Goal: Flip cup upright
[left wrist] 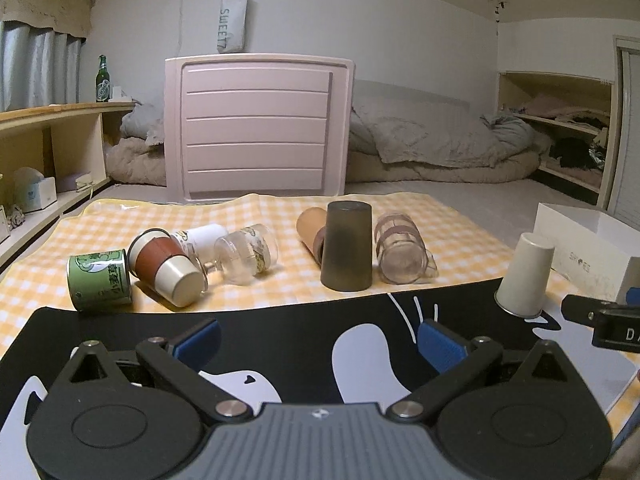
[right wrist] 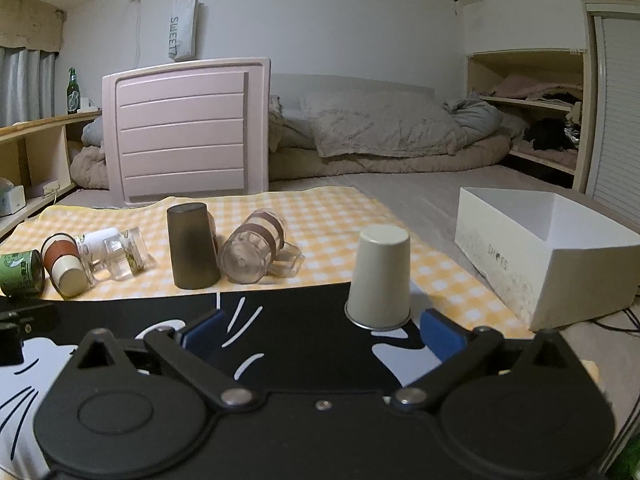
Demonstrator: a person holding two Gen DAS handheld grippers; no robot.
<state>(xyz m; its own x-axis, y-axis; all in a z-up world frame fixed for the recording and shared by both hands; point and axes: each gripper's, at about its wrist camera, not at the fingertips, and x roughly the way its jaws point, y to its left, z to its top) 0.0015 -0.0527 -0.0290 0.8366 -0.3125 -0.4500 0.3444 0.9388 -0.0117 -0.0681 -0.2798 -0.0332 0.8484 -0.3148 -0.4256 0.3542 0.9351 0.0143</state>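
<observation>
A cream cup stands upside down on the black mat, just ahead of my right gripper, a little right of its centre line. The right gripper is open and empty. The cup also shows at the far right in the left wrist view. My left gripper is open and empty over the black mat. The tip of the right gripper shows at the right edge of the left wrist view.
On the yellow checked cloth lie several cups: an upside-down dark cup, a glass mug on its side, a red-banded cup, a green can. A white box stands at the right. A pink panel leans behind.
</observation>
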